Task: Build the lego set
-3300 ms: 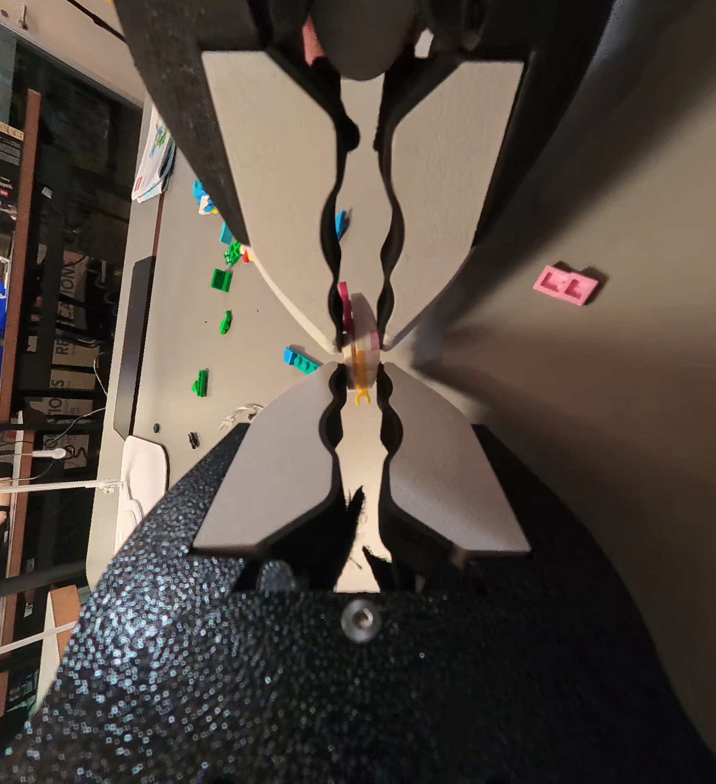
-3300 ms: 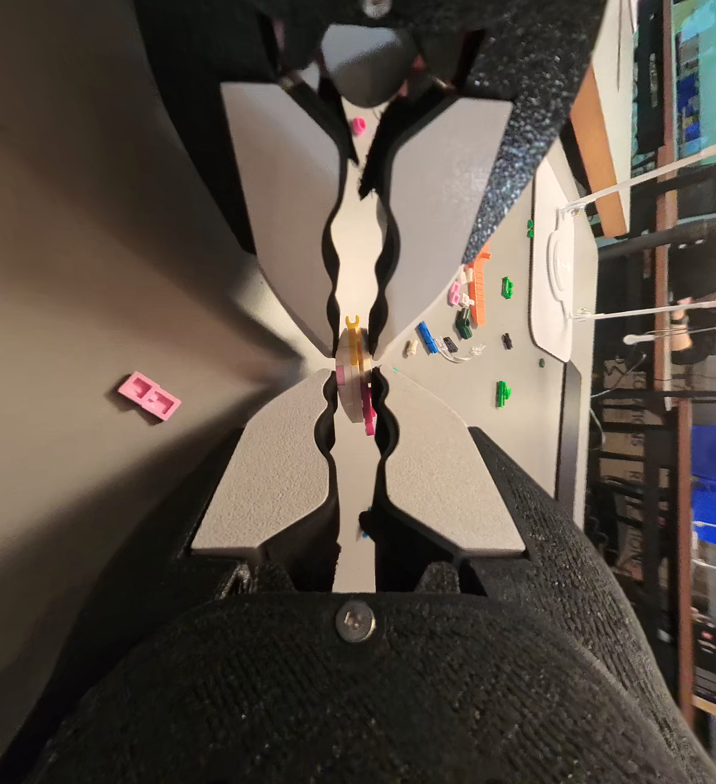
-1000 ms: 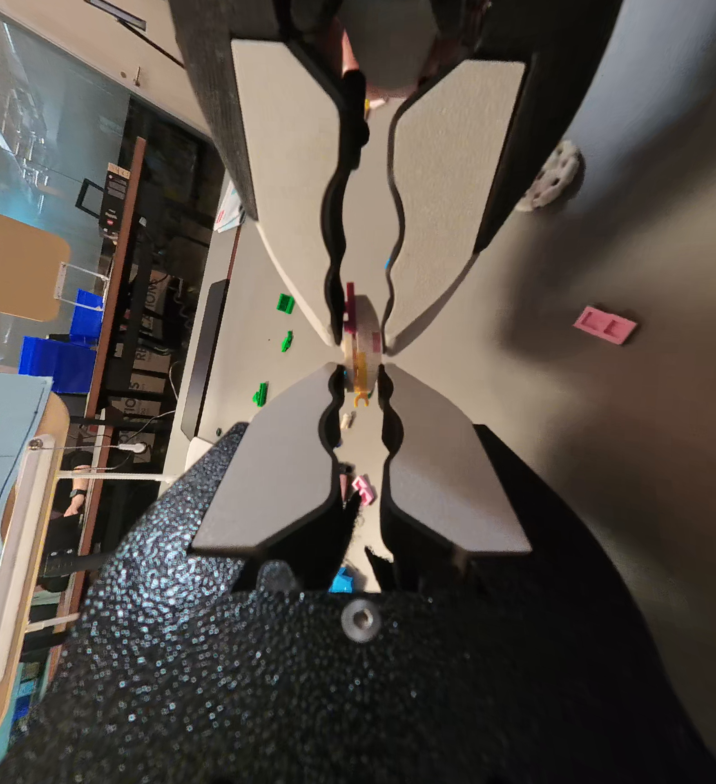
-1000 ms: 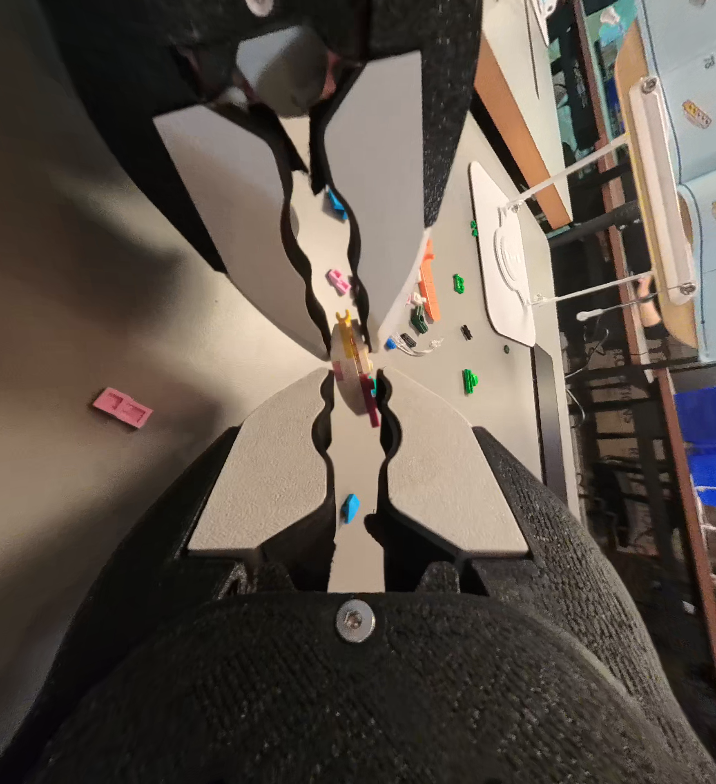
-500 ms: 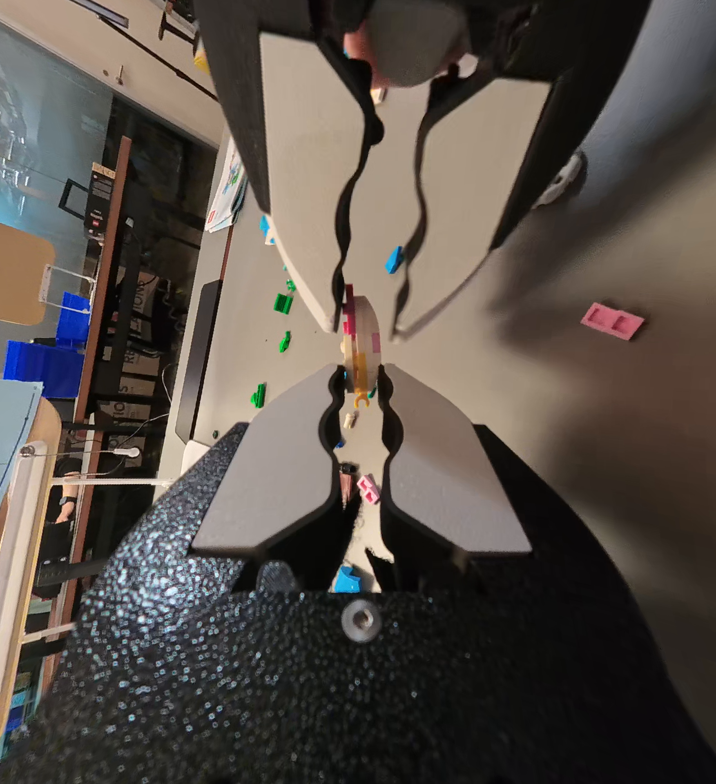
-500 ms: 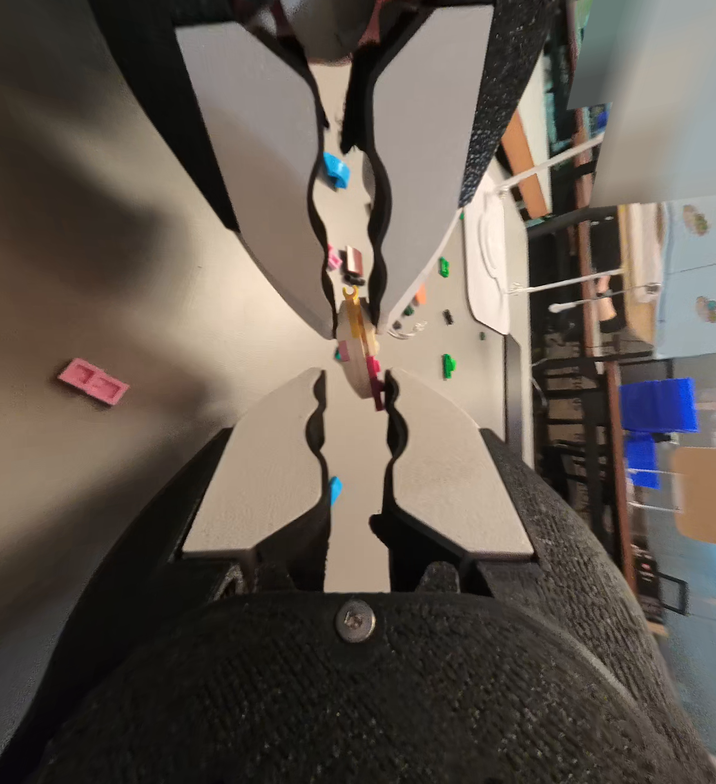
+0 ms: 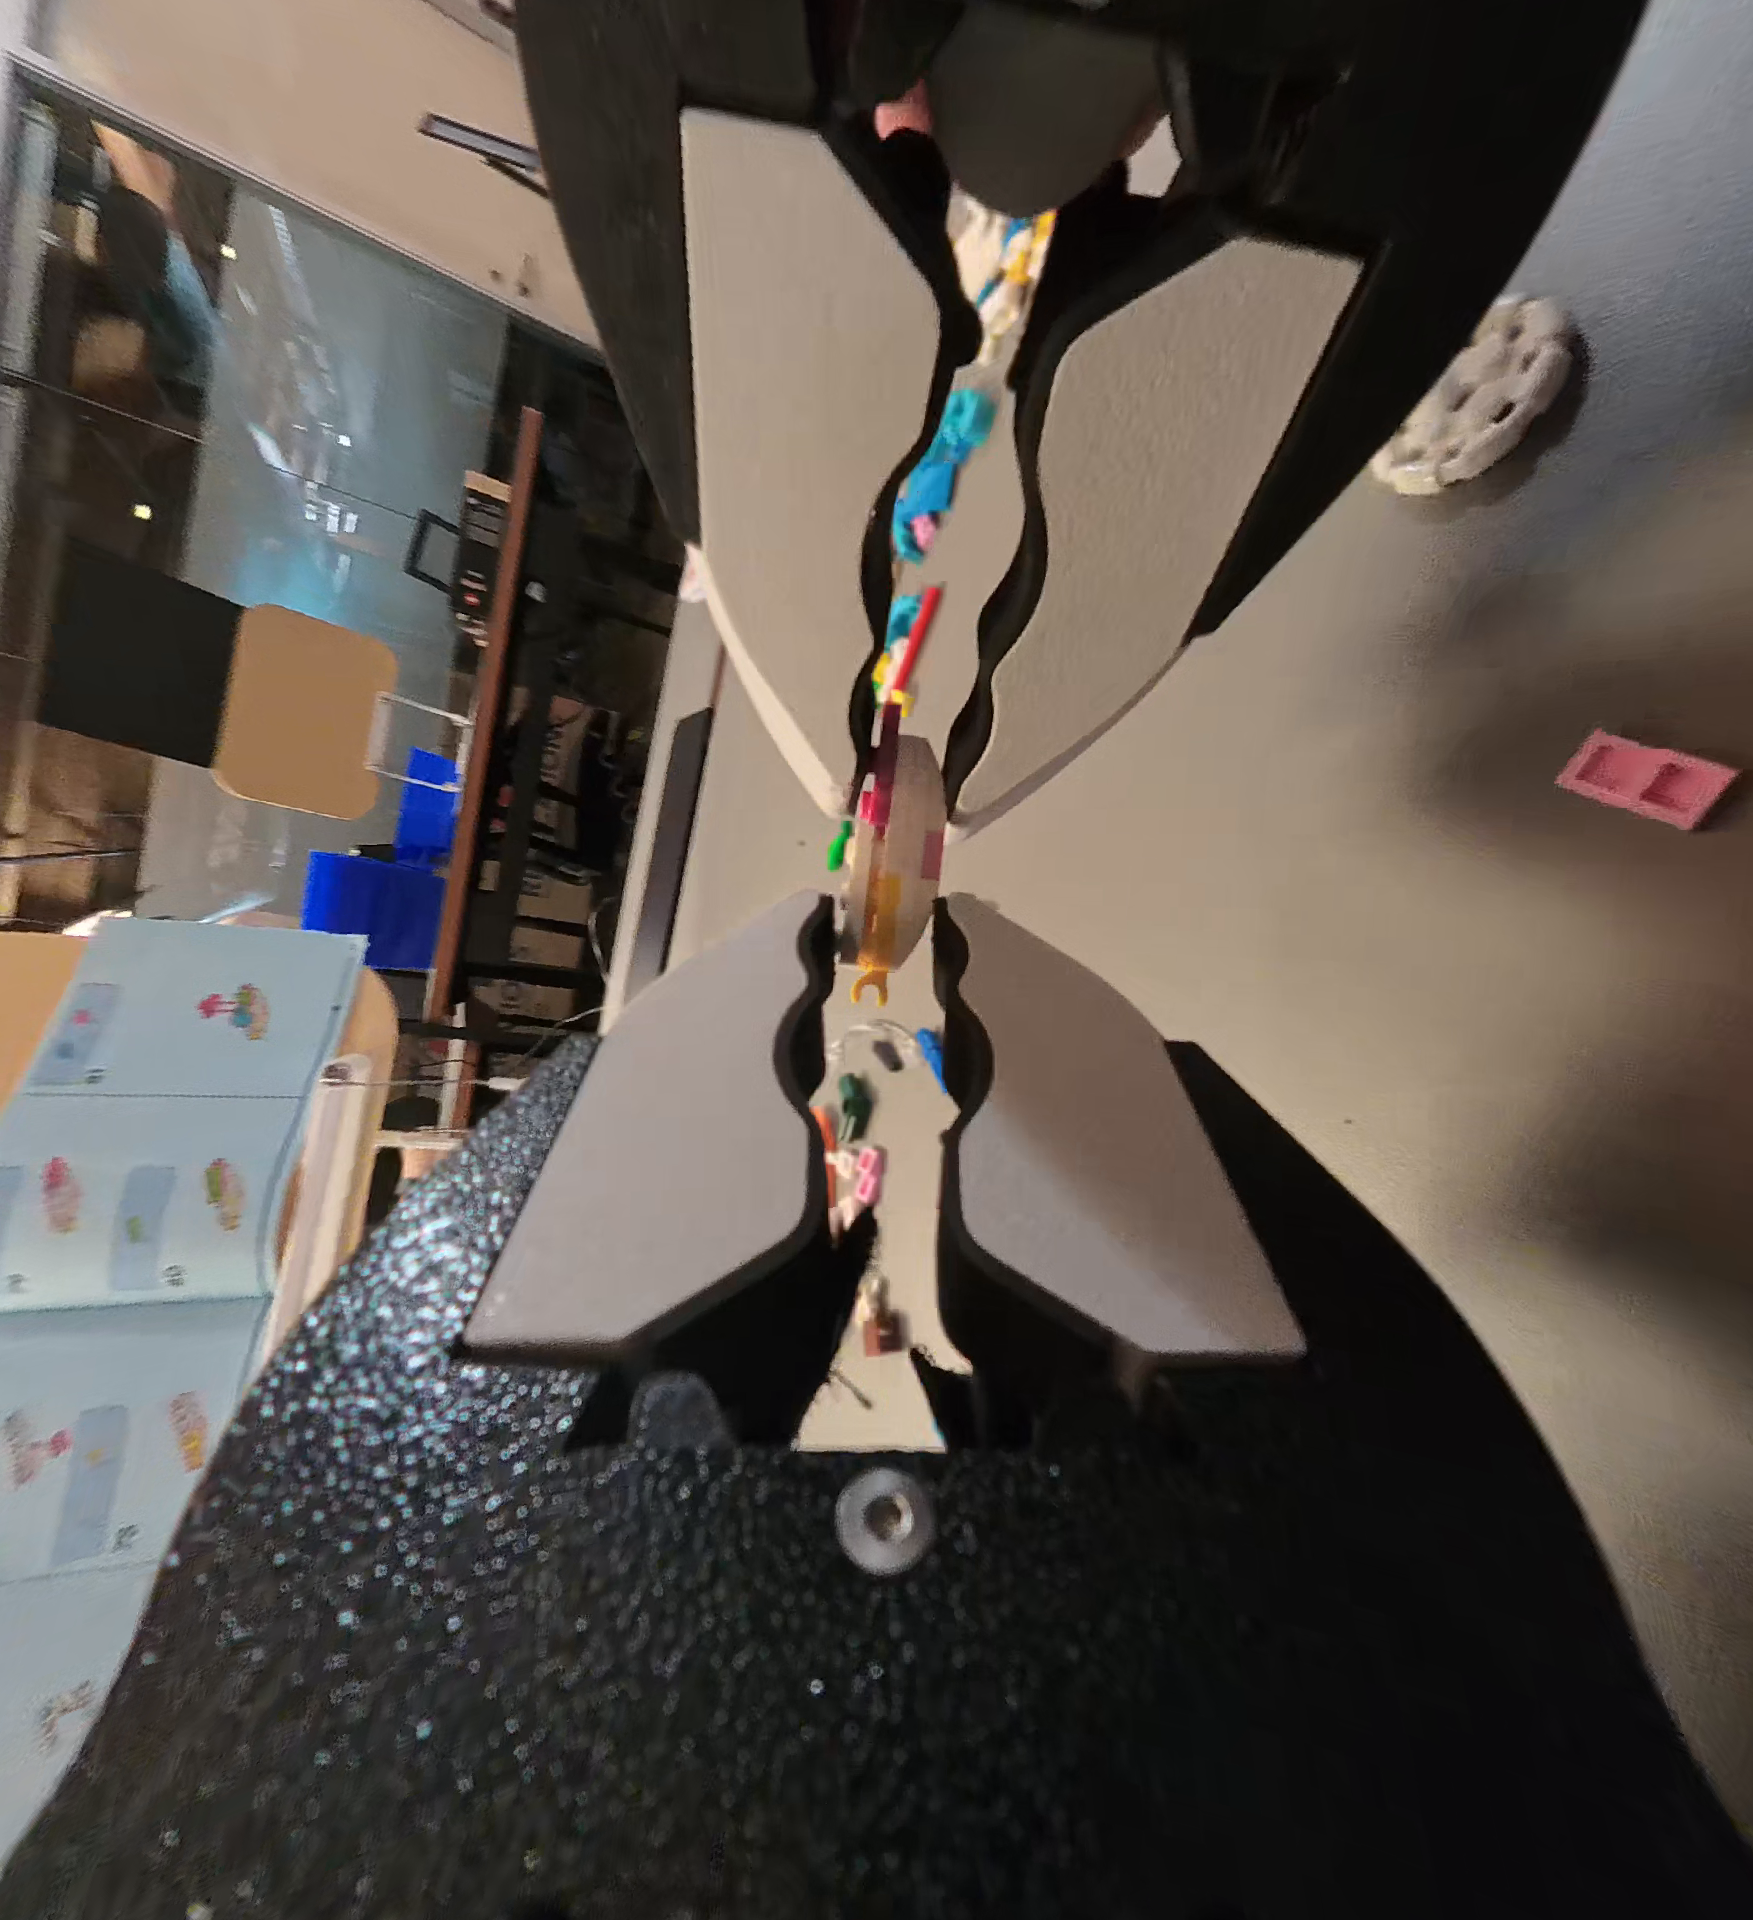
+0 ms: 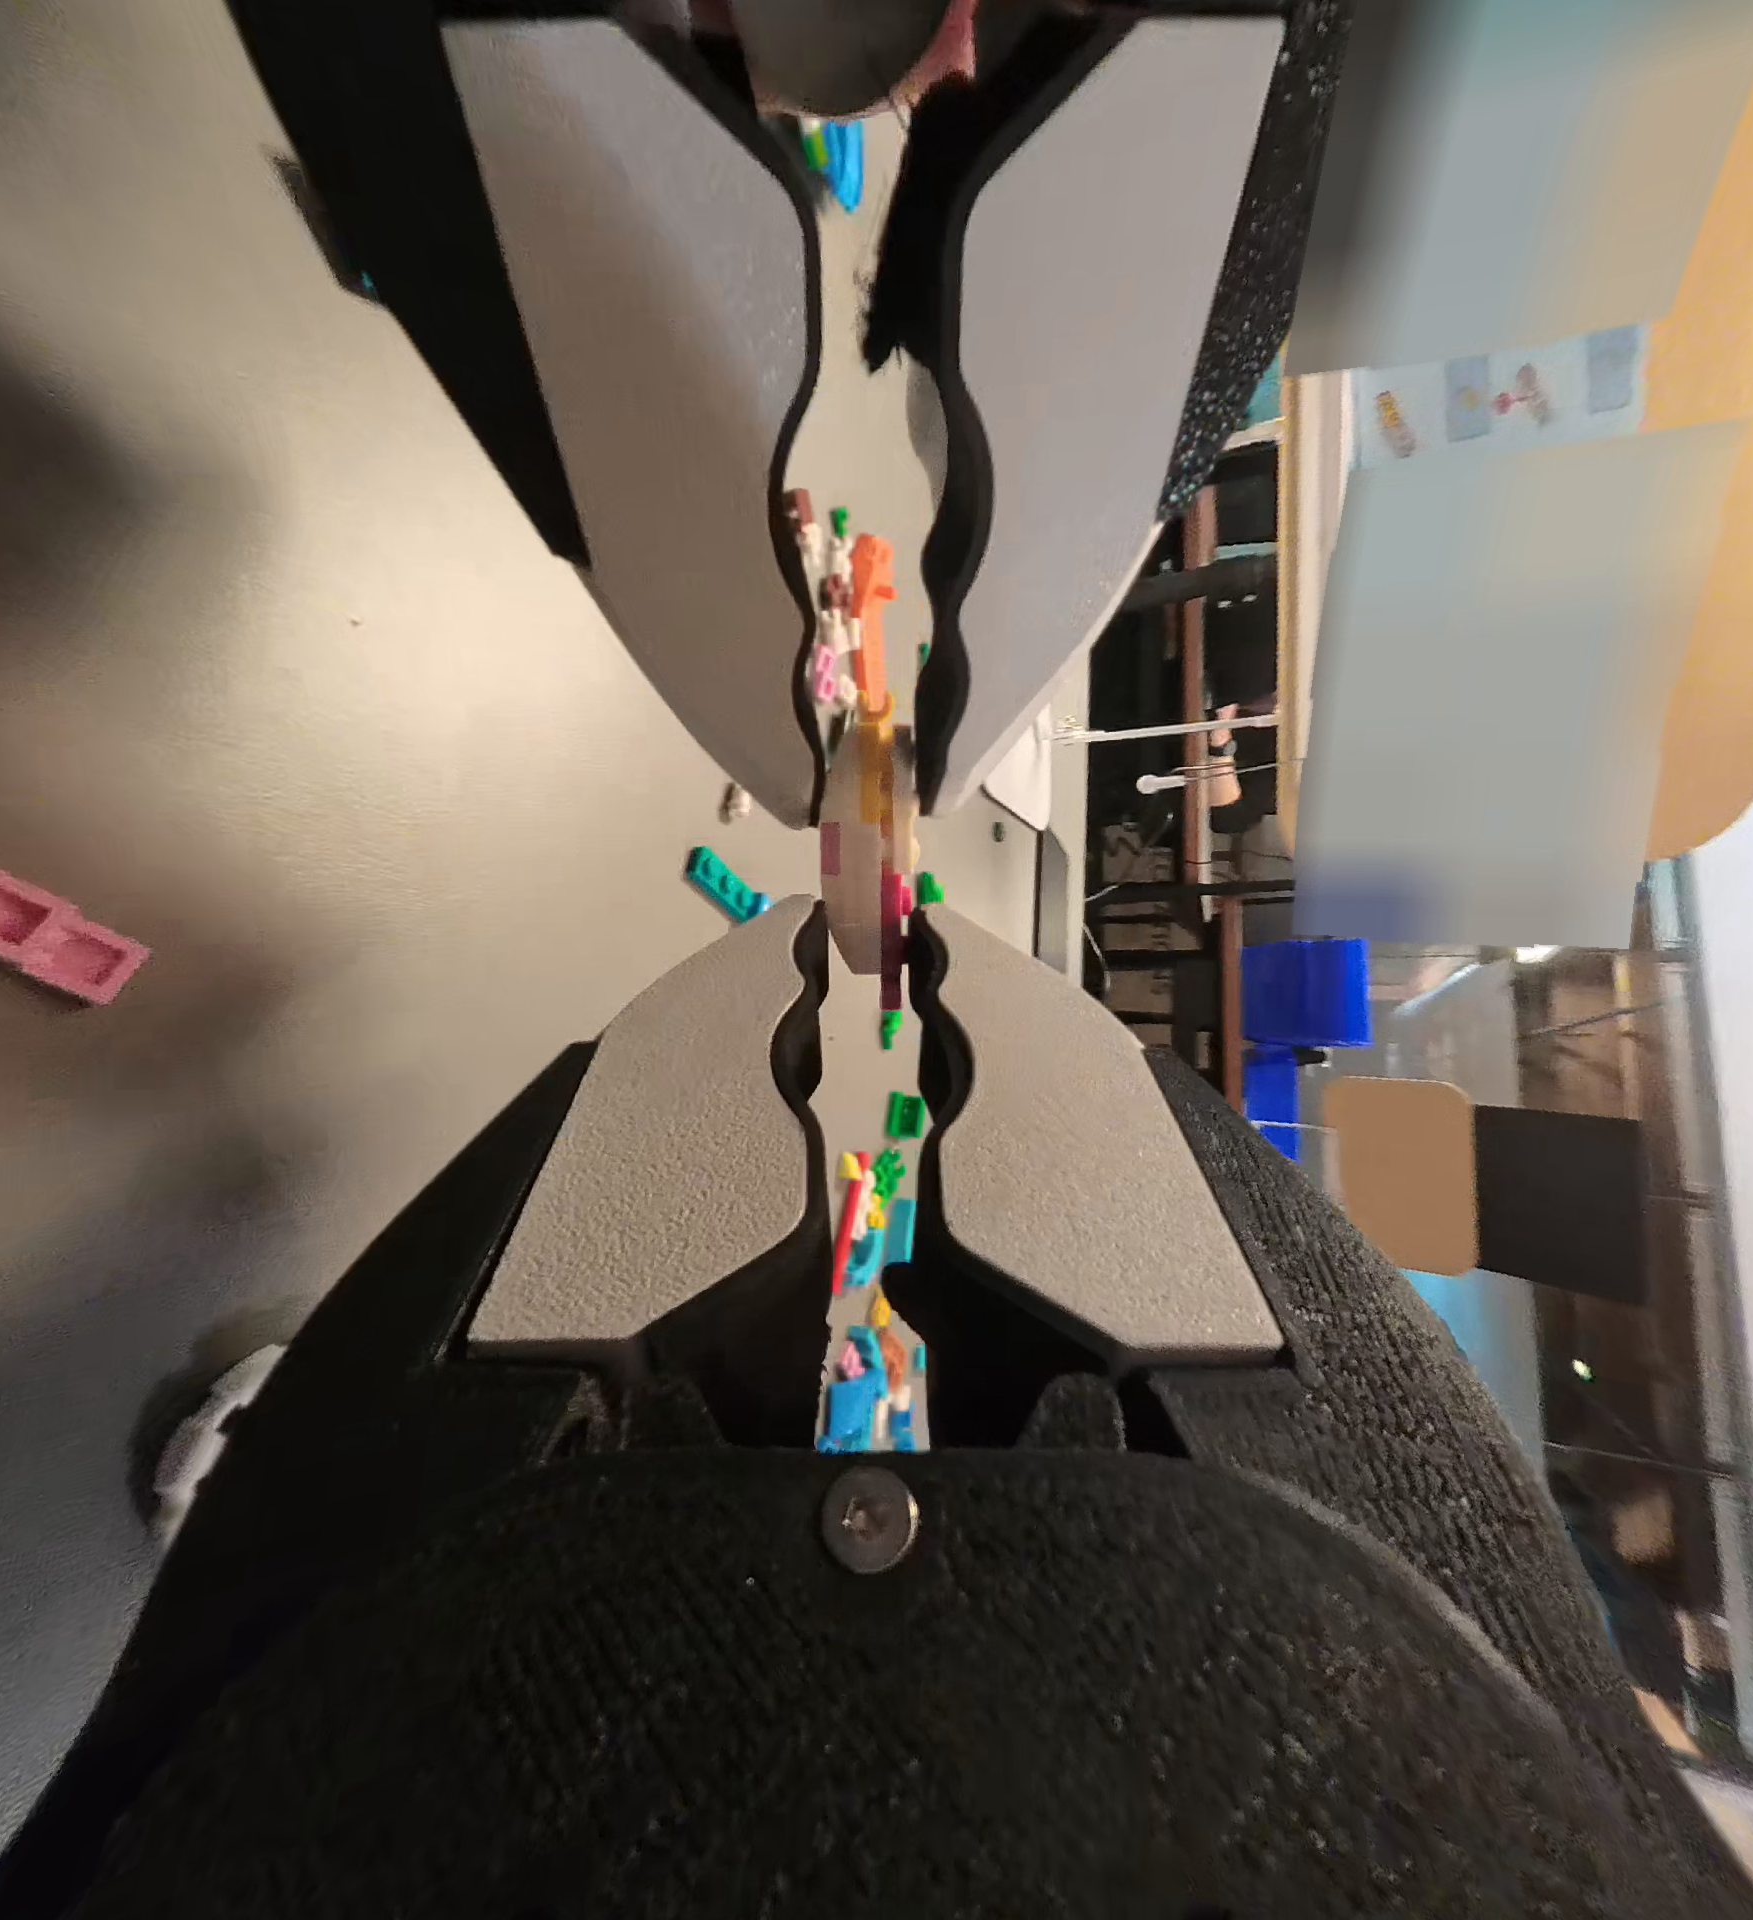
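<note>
A round tan lego disc [image 7: 898, 842] with pink, magenta and yellow pieces on it is held edge-on above the grey table. My left gripper [image 7: 884, 914] is shut on its lower edge. My right gripper [image 7: 901, 805] faces it from above and is shut on the opposite edge. In the right wrist view the disc [image 8: 856, 862] sits between my right gripper [image 8: 864, 920] below and the left gripper [image 8: 867, 805] above. A small yellow clip [image 7: 870, 987] hangs from the disc.
A pink two-stud plate [image 7: 1649, 792] lies upside down on the table, also in the right wrist view [image 8: 39, 935]. A white round holed piece [image 7: 1474, 410] lies farther off. Loose coloured bricks [image 8: 867, 1226] lie under the grippers. An instruction booklet [image 7: 124, 1122] stands on a holder.
The right gripper's fingers stood wider half a second ago and have closed on the disc again. Both grippers have swung, so other loose bricks now show behind them.
</note>
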A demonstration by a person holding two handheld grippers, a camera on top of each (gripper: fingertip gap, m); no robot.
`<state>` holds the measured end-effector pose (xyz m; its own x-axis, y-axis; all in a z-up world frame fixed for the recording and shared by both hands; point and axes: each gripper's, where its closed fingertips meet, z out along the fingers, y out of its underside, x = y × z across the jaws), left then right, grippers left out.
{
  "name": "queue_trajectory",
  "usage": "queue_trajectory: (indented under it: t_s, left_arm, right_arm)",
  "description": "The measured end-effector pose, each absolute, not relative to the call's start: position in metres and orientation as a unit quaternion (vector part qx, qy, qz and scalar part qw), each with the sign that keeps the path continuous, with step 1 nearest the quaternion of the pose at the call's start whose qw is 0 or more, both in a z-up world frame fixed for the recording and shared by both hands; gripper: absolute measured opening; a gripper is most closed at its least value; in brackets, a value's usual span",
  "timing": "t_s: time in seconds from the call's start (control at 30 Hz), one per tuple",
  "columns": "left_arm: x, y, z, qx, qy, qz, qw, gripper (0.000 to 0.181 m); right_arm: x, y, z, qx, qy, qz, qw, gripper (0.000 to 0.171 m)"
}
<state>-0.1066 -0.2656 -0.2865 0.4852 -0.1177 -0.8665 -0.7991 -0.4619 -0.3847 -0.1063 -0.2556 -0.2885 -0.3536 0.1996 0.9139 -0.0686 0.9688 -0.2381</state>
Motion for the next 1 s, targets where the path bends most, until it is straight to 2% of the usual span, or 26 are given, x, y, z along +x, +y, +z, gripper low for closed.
queue_trajectory:
  t_s: [0.03, 0.17, 0.23, 0.33, 0.4, 0.83, 0.93, 1.0]
  left_arm:
    - [-0.107, -0.266, -0.284, -0.747, 0.301, 0.414, 0.425, 0.018]
    - [-0.103, -0.265, -0.273, -0.738, 0.274, 0.414, 0.457, 0.041]
    - [-0.101, -0.264, -0.274, -0.744, 0.282, 0.407, 0.449, 0.042]
    - [-0.1, -0.262, -0.28, -0.744, 0.313, 0.42, 0.415, 0.033]
    - [-0.099, -0.261, -0.285, -0.748, 0.325, 0.417, 0.401, 0.018]
    - [-0.097, -0.261, -0.29, -0.706, 0.377, 0.448, 0.398, 0.017]
    - [-0.098, -0.262, -0.292, -0.704, 0.381, 0.448, 0.398, 0.017]
    - [-0.1, -0.262, -0.294, -0.711, 0.378, 0.446, 0.392, 0.017]
  right_arm:
    - [-0.106, -0.256, -0.287, -0.04, -0.811, 0.118, 0.572, 0.013]
    - [-0.106, -0.256, -0.285, -0.042, -0.811, 0.119, 0.572, 0.013]
    - [-0.105, -0.258, -0.285, -0.041, -0.813, 0.12, 0.568, 0.013]
    - [-0.102, -0.261, -0.286, -0.037, -0.818, 0.123, 0.56, 0.013]
    - [-0.1, -0.263, -0.287, -0.038, -0.824, 0.13, 0.55, 0.013]
    - [-0.093, -0.267, -0.294, -0.133, -0.856, 0.227, 0.445, 0.013]
    - [-0.095, -0.266, -0.297, -0.117, -0.856, 0.202, 0.462, 0.013]
    - [-0.099, -0.264, -0.298, -0.072, -0.847, 0.137, 0.508, 0.013]
